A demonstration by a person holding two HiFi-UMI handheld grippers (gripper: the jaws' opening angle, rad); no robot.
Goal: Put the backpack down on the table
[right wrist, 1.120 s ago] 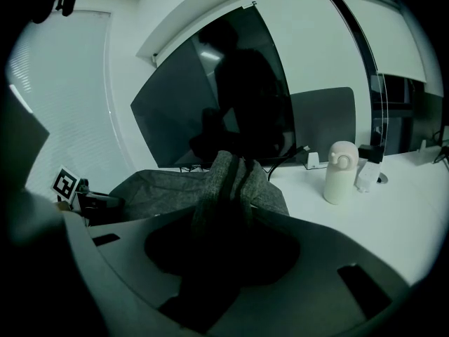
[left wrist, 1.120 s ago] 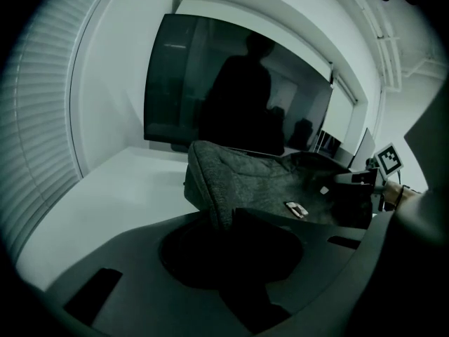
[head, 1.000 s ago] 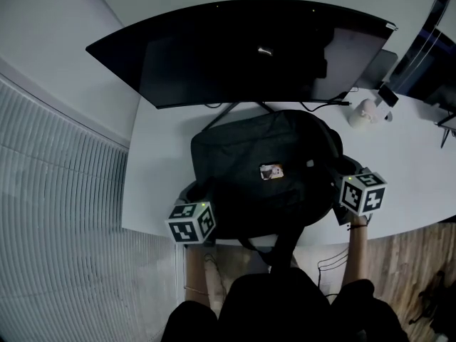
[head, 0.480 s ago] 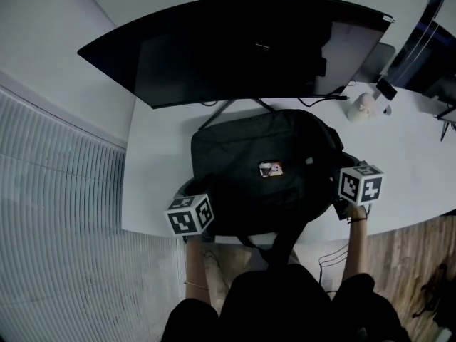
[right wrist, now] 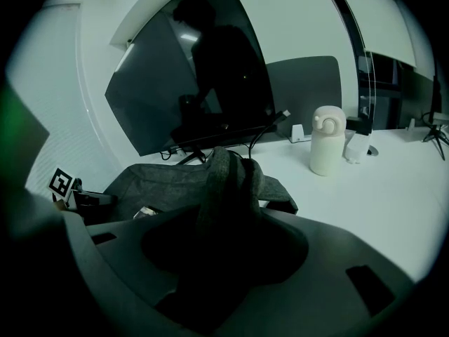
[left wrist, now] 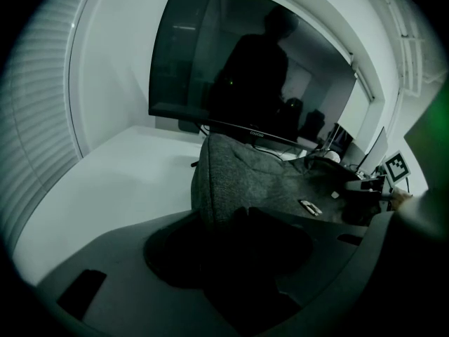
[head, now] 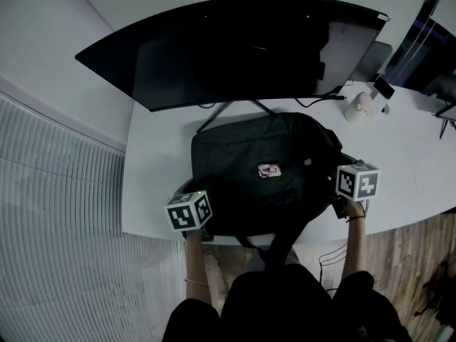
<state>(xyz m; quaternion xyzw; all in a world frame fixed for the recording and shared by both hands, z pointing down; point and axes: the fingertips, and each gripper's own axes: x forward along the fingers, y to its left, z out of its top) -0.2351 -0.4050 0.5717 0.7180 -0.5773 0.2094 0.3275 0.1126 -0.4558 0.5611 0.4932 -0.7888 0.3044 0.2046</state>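
On the smooth white table, in front of the wide, curved, glossy dark monitor, the backpack lies flat, so I judge the setting-down all but done. It is a soft, rounded bag of coarse dark grey weave, and a strap trails off the near edge. My left gripper is clamped on its left corner, and my right gripper pinches a raised fold on its right side. What is left is letting go. A matte cream bottle stands beyond, well apart. A small pale patch sits mid-panel.
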